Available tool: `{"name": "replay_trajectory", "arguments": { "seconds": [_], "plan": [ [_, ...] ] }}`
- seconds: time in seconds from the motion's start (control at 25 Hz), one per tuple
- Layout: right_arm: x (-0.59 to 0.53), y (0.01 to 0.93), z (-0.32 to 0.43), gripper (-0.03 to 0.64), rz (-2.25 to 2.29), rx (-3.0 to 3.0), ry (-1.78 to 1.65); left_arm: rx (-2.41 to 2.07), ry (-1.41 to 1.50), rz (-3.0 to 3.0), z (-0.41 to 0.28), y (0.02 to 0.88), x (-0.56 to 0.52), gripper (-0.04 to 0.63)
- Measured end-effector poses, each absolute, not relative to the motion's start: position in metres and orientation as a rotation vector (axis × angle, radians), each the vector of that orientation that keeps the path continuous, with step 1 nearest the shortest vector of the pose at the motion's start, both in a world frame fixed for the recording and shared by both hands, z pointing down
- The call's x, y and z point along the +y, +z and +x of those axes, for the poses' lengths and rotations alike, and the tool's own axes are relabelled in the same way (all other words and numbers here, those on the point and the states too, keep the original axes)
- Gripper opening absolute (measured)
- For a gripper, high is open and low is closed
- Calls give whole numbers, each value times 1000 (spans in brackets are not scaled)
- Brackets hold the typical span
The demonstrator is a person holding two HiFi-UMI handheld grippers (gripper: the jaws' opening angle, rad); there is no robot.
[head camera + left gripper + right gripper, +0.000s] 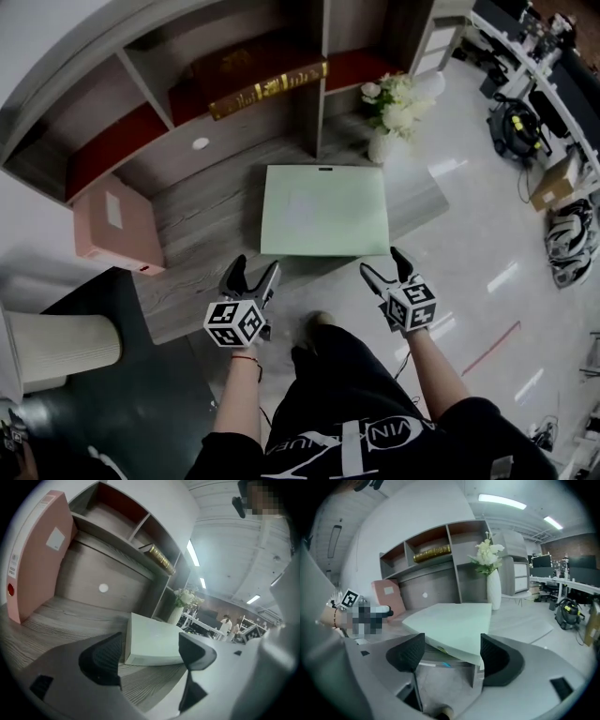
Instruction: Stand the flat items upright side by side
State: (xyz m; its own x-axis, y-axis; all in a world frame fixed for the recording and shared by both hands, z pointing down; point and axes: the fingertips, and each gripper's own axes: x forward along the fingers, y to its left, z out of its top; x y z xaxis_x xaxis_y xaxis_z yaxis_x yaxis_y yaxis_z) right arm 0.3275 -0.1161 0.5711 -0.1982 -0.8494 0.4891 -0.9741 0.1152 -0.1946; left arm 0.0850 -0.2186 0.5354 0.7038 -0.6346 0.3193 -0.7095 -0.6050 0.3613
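My left gripper (255, 267) and right gripper (384, 262) both gape wide, empty. The green folder (324, 209) lies flat, right of the upright pink binder (117, 225). It's probably stiff and light, so I'd pinch its near edge.

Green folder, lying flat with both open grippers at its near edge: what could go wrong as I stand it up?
1. The flower vase stands close to the far right corner of the green folder; swinging the folder up could knock it over.
2. The folder's near right corner seems to hang past the edge of the desk, so a clumsy push from the right gripper might slide it off.
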Motion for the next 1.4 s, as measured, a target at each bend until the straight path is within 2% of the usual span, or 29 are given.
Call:
{"name": "replay_trajectory", "arguments": {
  "seconds": [0.16, 0.36, 0.68, 1.4],
  "plan": [
    [-127, 590, 343, 390, 1780, -2124, 768, -973, 283, 2428, 101, 561, -237, 400],
    [-142, 602, 341, 420, 1702, -2149, 794, -891, 384, 2459, 119, 584, -243, 412],
    [-150, 609, 345, 402, 1690, -2160, 775, -853, 360, 2449, 139, 586, -244, 417],
    [-126, 609, 276, 382, 1421, -2263, 734, -1075, 267, 2337, 55, 577, -185, 417]
  ]
}}
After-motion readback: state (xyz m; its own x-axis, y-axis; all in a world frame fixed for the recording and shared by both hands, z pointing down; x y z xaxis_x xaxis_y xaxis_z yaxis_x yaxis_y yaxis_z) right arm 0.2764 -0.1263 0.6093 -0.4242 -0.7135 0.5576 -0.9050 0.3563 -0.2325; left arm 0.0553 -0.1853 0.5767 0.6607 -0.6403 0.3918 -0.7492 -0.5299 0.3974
